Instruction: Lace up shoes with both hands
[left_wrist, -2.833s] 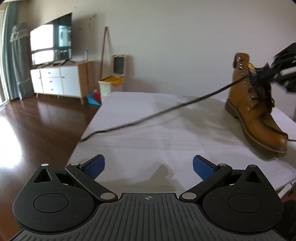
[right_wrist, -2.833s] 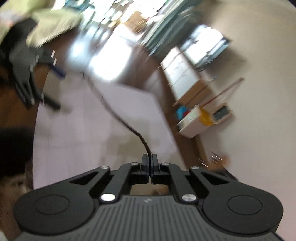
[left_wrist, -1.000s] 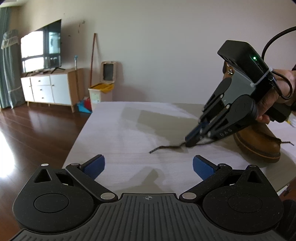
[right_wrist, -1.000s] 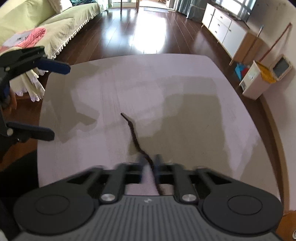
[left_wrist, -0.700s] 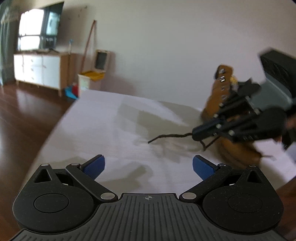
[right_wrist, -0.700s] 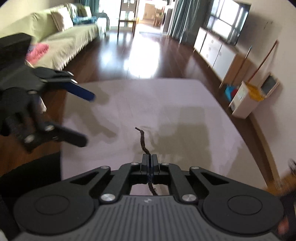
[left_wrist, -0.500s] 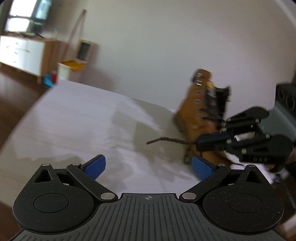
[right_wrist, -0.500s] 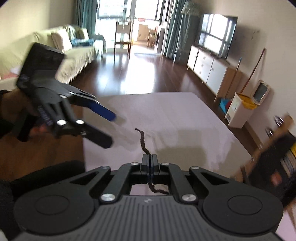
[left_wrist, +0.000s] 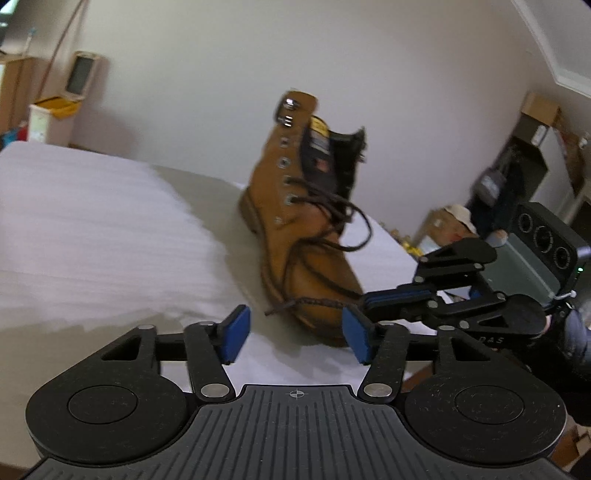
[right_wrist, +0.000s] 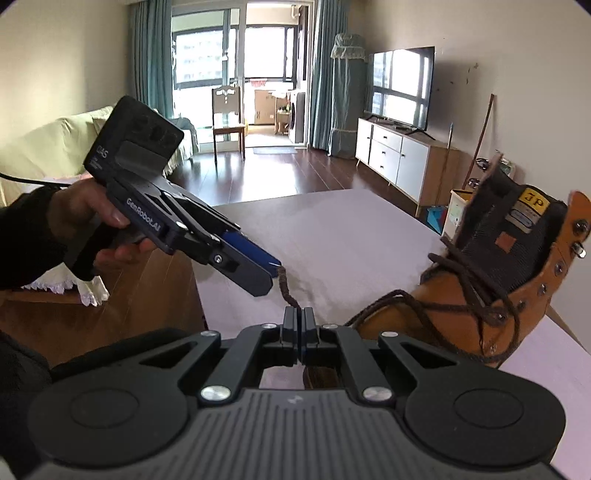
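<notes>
A tan boot (left_wrist: 295, 236) stood upright on the pale table (left_wrist: 92, 236), toe toward the camera, its upper eyelets unlaced. The right gripper (left_wrist: 369, 301), held in a hand (left_wrist: 561, 325) at the right edge, was clamped on the dark lace (left_wrist: 314, 302) beside the toe. The lace end projected leftward between the blue pads (left_wrist: 234, 334) of the left gripper (left_wrist: 295, 334), whose jaws were closing, not yet touching it.

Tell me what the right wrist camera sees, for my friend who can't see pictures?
The right tool is shut on a brown lace, and the left tool is closing around its free end. A tan boot stands beside them on a pale table.
</notes>
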